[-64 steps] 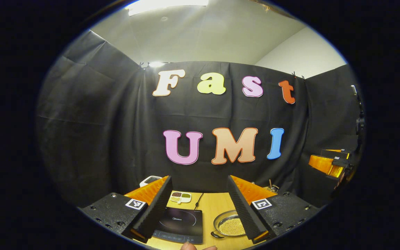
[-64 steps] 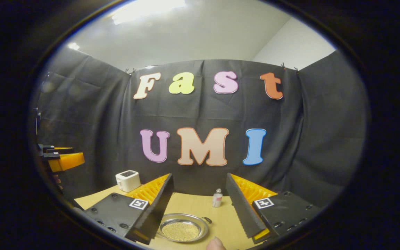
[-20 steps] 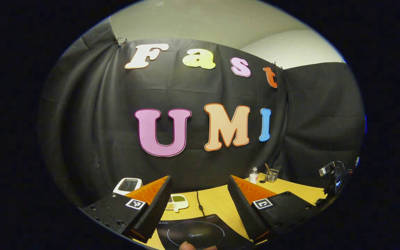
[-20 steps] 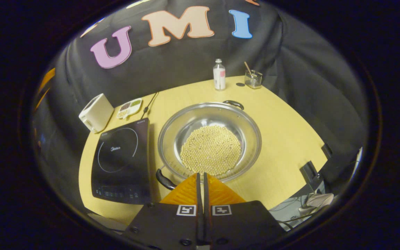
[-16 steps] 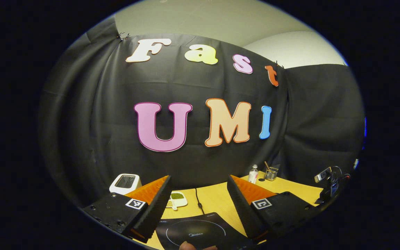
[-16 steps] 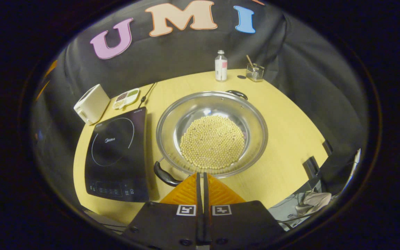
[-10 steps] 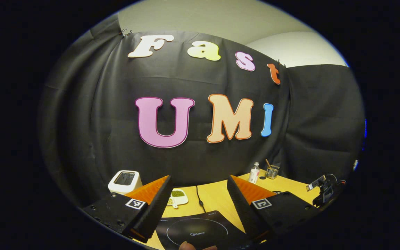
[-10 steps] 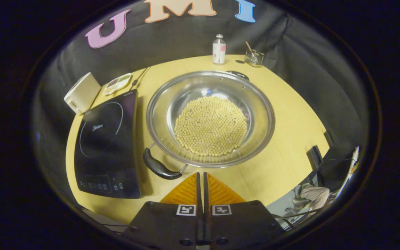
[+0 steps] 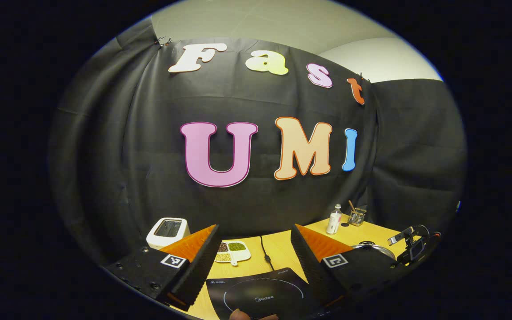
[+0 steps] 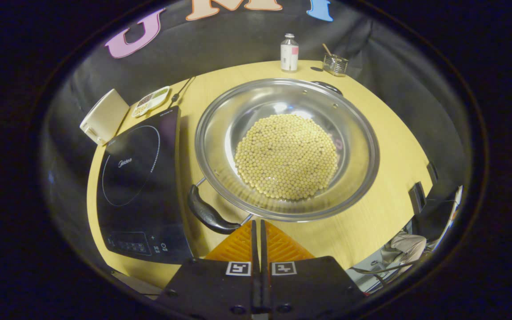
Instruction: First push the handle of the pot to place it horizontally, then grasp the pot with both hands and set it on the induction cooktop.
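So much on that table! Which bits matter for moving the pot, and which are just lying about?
For the job:
pot of beans
its near handle
cooktop
right gripper, shut
left gripper, open

Lying about:
toaster
bean dish
bottle
glass holder

A round, light wood table [image 10: 385, 178] carries all items. The steel pot [image 10: 354, 133], loaded with pale beans, stands near the centre. The black induction cooktop [image 10: 136, 178] lies just beside it, with its cord [image 9: 265, 253] running toward the rear edge. Behind the cooktop sit a white toaster [image 10: 104, 116] and a divided dish of grains [image 10: 151, 100]. At the far edge stand a small bottle [image 10: 289, 52] and a glass holder [image 10: 335, 65].
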Action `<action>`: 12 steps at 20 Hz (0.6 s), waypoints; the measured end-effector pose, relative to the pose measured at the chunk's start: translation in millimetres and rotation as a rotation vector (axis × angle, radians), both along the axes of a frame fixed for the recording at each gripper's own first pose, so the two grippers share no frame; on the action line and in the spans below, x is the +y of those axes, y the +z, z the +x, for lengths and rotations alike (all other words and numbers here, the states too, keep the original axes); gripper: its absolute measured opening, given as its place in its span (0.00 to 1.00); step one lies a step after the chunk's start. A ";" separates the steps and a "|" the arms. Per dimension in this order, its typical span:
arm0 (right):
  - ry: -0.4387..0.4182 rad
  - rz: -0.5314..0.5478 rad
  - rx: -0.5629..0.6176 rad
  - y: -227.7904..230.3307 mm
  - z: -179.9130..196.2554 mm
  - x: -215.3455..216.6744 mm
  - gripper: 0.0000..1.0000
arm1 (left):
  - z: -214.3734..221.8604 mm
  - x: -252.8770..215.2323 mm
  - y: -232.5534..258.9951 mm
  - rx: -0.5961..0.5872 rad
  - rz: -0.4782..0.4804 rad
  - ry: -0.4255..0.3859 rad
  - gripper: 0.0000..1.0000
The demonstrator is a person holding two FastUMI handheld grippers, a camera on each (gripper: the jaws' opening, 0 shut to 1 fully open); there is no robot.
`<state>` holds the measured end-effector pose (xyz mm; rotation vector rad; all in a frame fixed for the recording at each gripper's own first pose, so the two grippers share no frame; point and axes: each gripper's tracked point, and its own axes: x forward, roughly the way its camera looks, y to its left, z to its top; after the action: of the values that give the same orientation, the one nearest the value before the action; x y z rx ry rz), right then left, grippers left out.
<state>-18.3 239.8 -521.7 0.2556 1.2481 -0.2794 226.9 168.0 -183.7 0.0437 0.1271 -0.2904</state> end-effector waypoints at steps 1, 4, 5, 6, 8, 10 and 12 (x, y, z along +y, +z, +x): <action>0.003 0.007 -0.002 -1.1 2.1 4.3 0.00 | 1.3 0.3 0.2 -0.002 0.001 0.000 0.95; -0.004 0.036 -0.007 -2.8 13.5 16.2 0.02 | 3.3 4.2 -0.4 -0.003 0.009 0.003 0.96; -0.010 0.046 -0.008 -4.2 17.6 19.5 0.02 | 4.2 5.0 -1.6 -0.003 0.009 0.006 0.96; -0.019 0.057 -0.011 -4.7 21.9 22.3 0.00 | 5.5 5.5 -2.9 0.001 0.009 0.008 0.95; -0.040 0.082 -0.010 -6.5 30.3 27.7 0.02 | 5.6 9.0 -6.6 0.011 0.007 0.014 0.96; -0.068 0.108 -0.009 -8.5 37.0 33.4 0.02 | 7.2 10.4 -8.6 0.017 0.005 0.021 0.95; -0.091 0.129 -0.009 -9.2 44.4 37.4 0.02 | 8.8 10.8 -9.6 0.017 0.004 0.024 0.95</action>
<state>26.1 277.2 -530.9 0.4250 1.2488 -0.2755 235.6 178.8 -193.3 0.0440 0.1455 -0.2663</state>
